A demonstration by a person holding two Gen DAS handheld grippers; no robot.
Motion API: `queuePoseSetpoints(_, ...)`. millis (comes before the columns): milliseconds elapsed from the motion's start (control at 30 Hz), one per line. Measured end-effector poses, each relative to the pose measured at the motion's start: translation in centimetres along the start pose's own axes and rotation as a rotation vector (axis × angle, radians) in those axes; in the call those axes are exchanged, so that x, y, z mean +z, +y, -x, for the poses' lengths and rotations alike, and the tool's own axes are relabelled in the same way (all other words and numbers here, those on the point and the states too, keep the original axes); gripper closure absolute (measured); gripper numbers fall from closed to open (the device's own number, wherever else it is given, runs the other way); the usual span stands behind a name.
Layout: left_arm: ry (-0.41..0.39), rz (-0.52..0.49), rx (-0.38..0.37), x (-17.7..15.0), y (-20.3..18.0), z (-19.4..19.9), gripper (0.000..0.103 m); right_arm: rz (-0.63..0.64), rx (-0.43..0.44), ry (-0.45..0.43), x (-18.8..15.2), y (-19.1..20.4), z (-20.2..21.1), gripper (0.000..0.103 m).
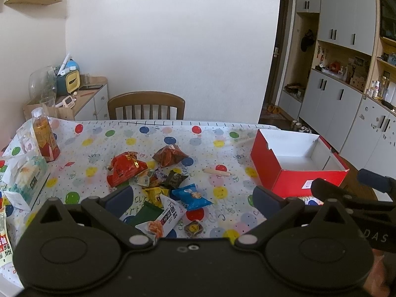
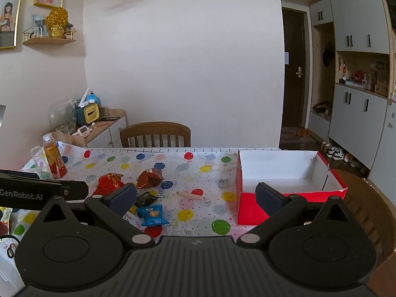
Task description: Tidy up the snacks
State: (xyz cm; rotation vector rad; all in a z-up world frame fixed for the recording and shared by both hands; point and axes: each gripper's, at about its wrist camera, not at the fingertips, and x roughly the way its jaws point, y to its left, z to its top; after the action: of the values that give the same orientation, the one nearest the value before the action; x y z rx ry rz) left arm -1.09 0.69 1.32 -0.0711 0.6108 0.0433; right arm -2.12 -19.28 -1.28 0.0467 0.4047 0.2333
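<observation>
Jaws wide above snacks [image 1: 158, 180]

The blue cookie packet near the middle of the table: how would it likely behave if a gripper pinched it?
The blue cookie packet looks puffed and crimped at both ends, so it would probably dent under the pinch. Its glossy film may slip. It lies flat on the tablecloth, so it should slide rather than roll, and probably weighs little.
</observation>
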Motion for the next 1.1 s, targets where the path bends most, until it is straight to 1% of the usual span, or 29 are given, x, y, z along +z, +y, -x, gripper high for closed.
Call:
queuePoseSetpoints(633, -0.003, -0.002, 0.0, 0.7, 0.1, -0.2, 0.0, 0.001, 0.01, 0.006, 0.4, 0.2, -0.5, 0.0)
queuePoseSetpoints(800, 0.007, -0.003, -0.002, 0.6, 0.4, -0.8, 0.0, 0.028, 0.024, 0.0, 0.2, 0.7, -0.8, 0.0)
queuePoseSetpoints(967, 0.029, 0.006, -0.001, 0.1, 1.3, -2.1, 0.0, 0.061, 0.057, 0.023, -0.1, 1.3, -2.0, 0.0)
queuePoseSetpoints(1100, 0.054, 0.024, 0.017, -0.7, 2.7, -3.6, 0.0, 0.097, 0.067, 0.065, -0.6, 1.8, -4.1, 0.0)
